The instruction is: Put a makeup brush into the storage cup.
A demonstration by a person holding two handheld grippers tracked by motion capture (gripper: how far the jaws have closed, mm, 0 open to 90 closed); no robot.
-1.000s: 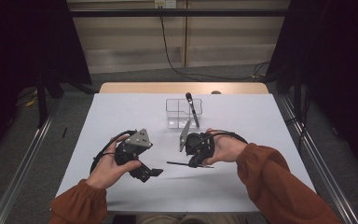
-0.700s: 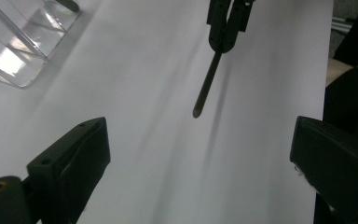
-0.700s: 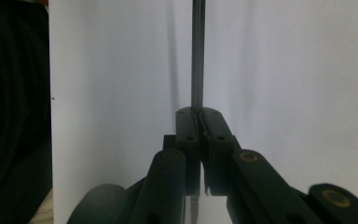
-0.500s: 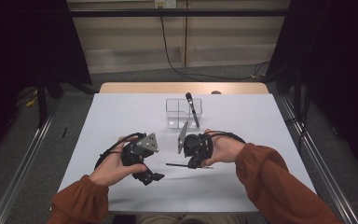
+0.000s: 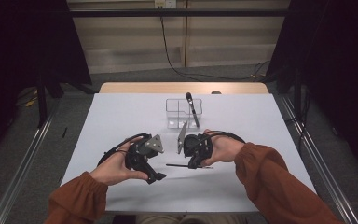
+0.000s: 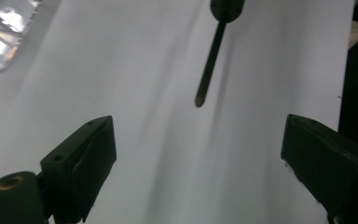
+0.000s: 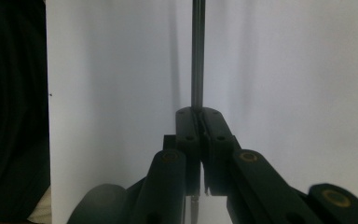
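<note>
**Right gripper grips a thin dark rod; left gripper waits open beside it**

From the high view, you sit at a white table with both forearms in rust-coloured sleeves coming in from the bottom edge. Your right gripper lies low over the table's near half, turned to point toward your left. Its jaws are clenched on a thin dark rod, which sticks out level from the tips toward your other hand, just above the tabletop. In the right gripper view, the two black jaws meet flat against each other around the rod, which runs straight up and away from them over the white surface.

Your left gripper sits just to the left of the rod's free end, near it but apart. Its jaws stand wide and released, with nothing between them, and they have just been closing a little. In the left gripper view, the rod hangs down from the top edge, its tip ahead of the gap between the two spread jaws.

Farther back on the table, past both hands, stands a clear plastic organiser with compartments. A black pen-like tool leans upright in its right side.
</note>
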